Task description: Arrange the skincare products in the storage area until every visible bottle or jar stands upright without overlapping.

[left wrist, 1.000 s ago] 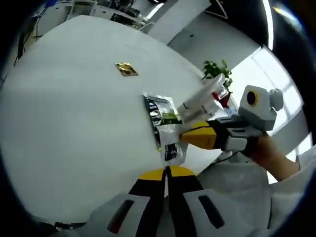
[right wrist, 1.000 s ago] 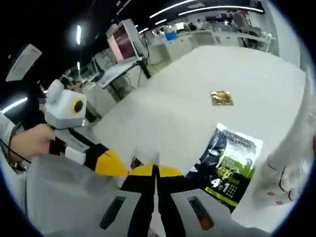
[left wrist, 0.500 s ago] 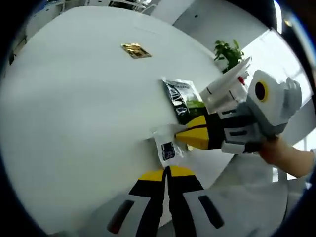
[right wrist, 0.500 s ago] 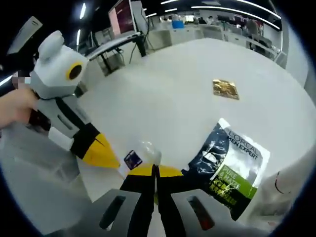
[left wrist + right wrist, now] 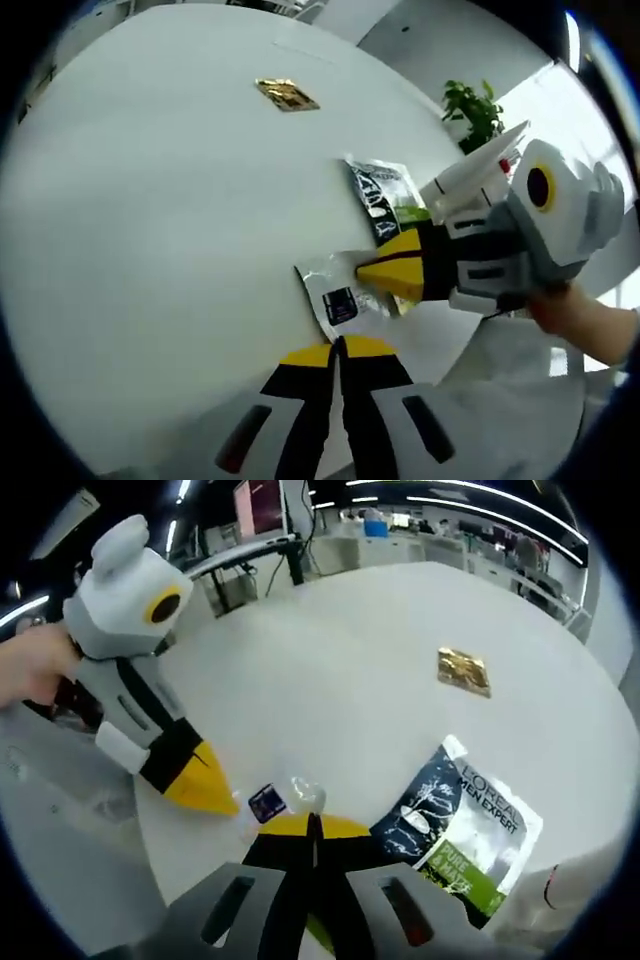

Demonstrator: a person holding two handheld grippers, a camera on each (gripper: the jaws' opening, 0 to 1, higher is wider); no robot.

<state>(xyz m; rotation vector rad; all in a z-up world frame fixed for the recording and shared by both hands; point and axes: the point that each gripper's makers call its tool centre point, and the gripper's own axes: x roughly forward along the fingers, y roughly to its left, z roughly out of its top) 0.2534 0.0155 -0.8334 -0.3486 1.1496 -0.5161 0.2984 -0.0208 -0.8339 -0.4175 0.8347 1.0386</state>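
We cannot read much of the clear packet [image 5: 340,297]: its film is crumpled and glossy, and only a small dark label shows on it. In the left gripper view the right gripper [image 5: 372,272] covers its right part; in the right gripper view the packet [image 5: 285,798] is a scrap with a purple label, its near part hidden behind that view's own fingers. The white tubes [image 5: 478,176] at the right edge of the surface [image 5: 150,220] are partly hidden by the right gripper's body, and in the right gripper view only a pale edge of one [image 5: 575,885] is cut off by the rim, so we cannot tell whether they stand or lie.

The left gripper [image 5: 339,347] has its fingers pressed together with no gap; they end just short of the packet's near edge, and we cannot tell whether they pinch it. In the right gripper view the same gripper [image 5: 222,798] comes in from the left, its yellow tip touching or just beside the packet. The right gripper [image 5: 313,823] also has its fingers closed tight, and its tip rests on the packet; whether film is caught between them we cannot tell.

The dark pouch [image 5: 462,825] with green lettering lies flat just right of the packet, seen also in the left gripper view [image 5: 382,192]. A gold sachet [image 5: 287,94] lies flat well apart, farther across the white surface [image 5: 330,660].
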